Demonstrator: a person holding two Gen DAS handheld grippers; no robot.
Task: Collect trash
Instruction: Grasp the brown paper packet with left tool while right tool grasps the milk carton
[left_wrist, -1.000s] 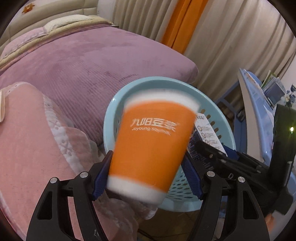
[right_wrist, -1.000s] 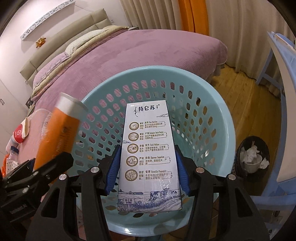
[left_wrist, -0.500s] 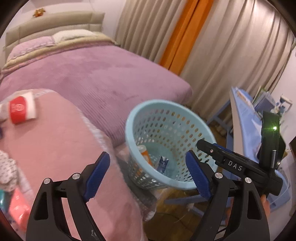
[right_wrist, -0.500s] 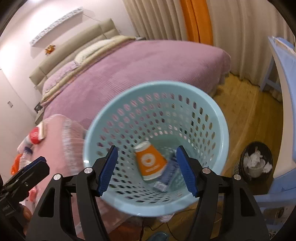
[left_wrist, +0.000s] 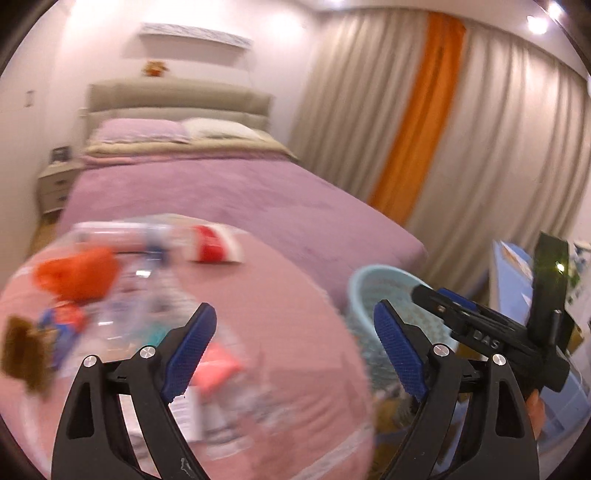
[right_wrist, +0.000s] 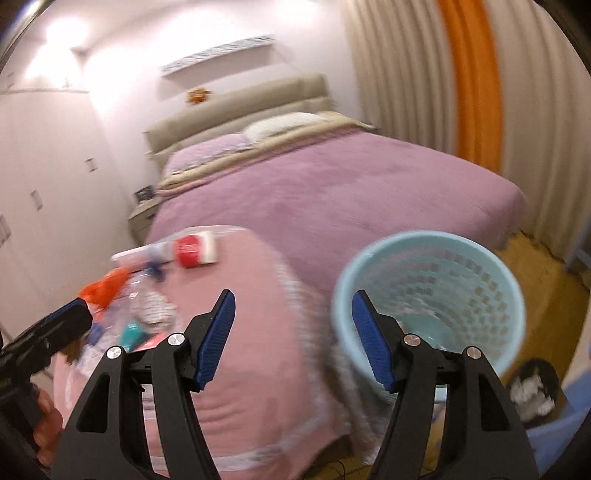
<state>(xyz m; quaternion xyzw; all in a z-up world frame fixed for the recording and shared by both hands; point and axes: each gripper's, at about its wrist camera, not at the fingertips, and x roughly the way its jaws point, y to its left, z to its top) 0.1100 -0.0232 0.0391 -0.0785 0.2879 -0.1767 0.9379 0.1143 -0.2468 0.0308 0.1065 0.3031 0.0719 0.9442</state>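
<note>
Ahead of you lies the wide bed with the mauve plush cover (left_wrist: 236, 199), and against its foot stands the pink-quilted worktop (left_wrist: 280, 317), with your trash heaped toward its far left corner: a crumpled orange bag (left_wrist: 79, 273), a red-and-white paper cup (left_wrist: 214, 249) on its side near the far edge, clear plastic bottles and small wrappers too blurred to tell apart. The pale blue perforated plastic basket (right_wrist: 436, 291) sits just off the worktop's right edge, beside the bed. Your left tool (left_wrist: 291, 349) has just been opening and gapes wide with nothing between its blue pads; your right tool (right_wrist: 291, 339) likewise has just opened, empty.
</note>
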